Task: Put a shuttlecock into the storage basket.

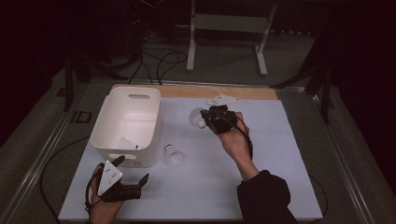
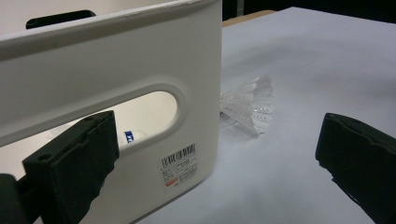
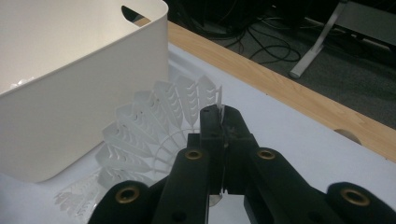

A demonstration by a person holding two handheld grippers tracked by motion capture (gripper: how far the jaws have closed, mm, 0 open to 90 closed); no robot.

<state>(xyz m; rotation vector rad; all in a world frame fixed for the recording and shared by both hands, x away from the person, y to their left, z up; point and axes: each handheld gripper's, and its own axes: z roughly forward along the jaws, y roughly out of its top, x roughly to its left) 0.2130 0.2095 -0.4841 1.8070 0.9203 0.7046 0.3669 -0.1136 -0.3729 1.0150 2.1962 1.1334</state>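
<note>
Carrying step in hand, by the look of it: right gripper point(image 1: 208, 116) clamped shut on the feather skirt of a shuttlecock point(image 1: 196, 117), held up off the table point(image 1: 280, 154), just right of the bin point(image 1: 116, 140). In the right gripper view, jaws pinched tight together with a thin edge of feathers between them, the skirt point(image 3: 154, 126) fanning out to the left, bin wall point(image 3: 70, 116) close beyond.

Second shuttlecock point(image 1: 173, 156) lying on the table just beside the bin's near right corner, not touching either gripper. Seen again in the left gripper view as a pale feathered shape point(image 2: 250, 109) past the bin's corner.

Left gripper point(image 1: 132, 175) low by the bin's near wall, jaws wide apart, nothing between them; one jaw right in front of the handle slot point(image 2: 154, 112), something white with blue print dimly visible inside through it.

Next move, probably: swing the held shuttlecock leftward over the rim, high enough to clear it, then part the jaws above the open bin. Grip only on thin feathers, so a slip or a crushed vane possible; gentle travel called for. After that, likely the shuttlecock on the table, within easy reach of the left gripper.
</note>
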